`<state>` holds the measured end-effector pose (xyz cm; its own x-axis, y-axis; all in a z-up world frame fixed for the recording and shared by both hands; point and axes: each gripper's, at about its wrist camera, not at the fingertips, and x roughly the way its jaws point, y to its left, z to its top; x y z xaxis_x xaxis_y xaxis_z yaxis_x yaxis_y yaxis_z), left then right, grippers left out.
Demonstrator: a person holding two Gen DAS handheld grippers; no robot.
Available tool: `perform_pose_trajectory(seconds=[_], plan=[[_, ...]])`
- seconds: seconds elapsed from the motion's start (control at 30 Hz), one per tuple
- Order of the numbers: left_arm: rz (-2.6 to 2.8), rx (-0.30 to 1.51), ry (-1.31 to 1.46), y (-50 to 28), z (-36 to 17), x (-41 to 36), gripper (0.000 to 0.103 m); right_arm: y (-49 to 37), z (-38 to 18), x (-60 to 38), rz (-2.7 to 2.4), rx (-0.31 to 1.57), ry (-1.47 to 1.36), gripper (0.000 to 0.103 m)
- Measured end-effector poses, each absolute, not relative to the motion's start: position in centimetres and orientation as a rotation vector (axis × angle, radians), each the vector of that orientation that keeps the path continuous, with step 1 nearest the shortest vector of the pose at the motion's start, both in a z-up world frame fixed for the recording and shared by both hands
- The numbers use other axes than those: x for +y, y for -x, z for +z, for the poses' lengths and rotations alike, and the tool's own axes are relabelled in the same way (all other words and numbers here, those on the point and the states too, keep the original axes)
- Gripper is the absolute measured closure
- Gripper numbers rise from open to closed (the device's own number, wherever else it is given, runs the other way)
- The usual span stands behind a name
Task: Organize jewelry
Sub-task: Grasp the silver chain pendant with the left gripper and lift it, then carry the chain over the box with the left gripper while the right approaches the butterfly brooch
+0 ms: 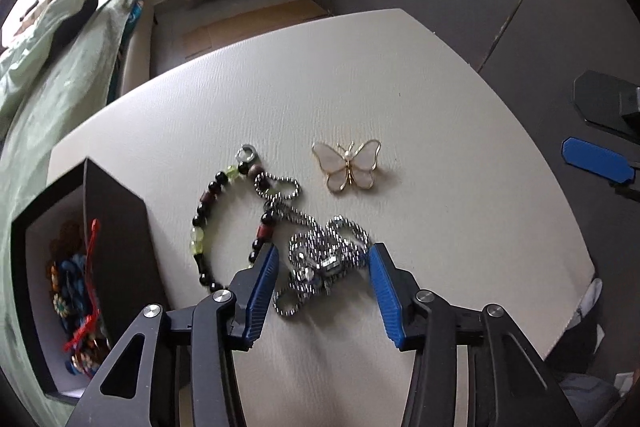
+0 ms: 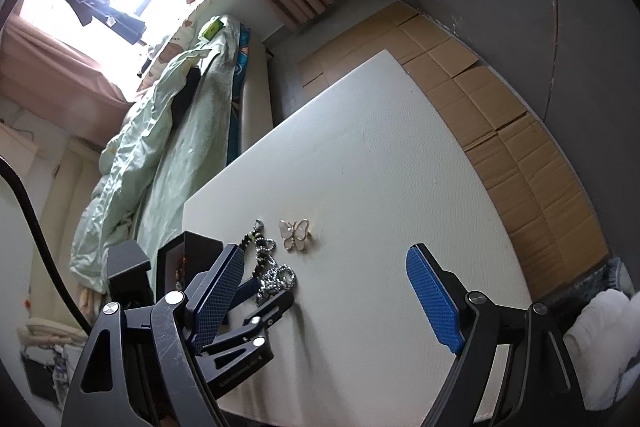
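Left tongs (image 1: 324, 259) straddle the heaped silver ball chain (image 1: 326, 259), half-wide, pads not pressing; its tail runs far-left. Right tongs (image 2: 332, 291) gape wide, empty.

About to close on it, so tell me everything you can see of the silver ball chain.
The silver ball chain is shiny metal beads, heaped in tangled loops flat on the white table. One strand runs up to the beaded bracelet, overlapping it. The left claw straddles the heap, pads either side, not yet pressing. The butterfly brooch lies apart.
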<state>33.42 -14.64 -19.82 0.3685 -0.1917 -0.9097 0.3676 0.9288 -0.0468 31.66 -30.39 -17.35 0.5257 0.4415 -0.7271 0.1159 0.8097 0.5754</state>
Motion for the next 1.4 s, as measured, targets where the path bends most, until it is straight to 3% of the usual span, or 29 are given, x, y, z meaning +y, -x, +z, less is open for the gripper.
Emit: perform_pose_trajectory(seconds=[0.4,0.7,1.4], plan=[[-0.394,1.151,-0.189,-32.8,-19.8,-14.5,0.064,-32.1,-17.6,-30.1,0.215,1.027,-0.625,0.019],[-0.4,1.125,-0.145,-31.6,-19.5,-14.1,0.09,-31.6,-18.3,-28.5,0.228,1.053,-0.599,0.019],[-0.336,0.805,0.128,-29.3,-6.5,-7.1,0.09,-31.5,-18.9,-27.3,0.241,1.068,-0.594,0.019]])
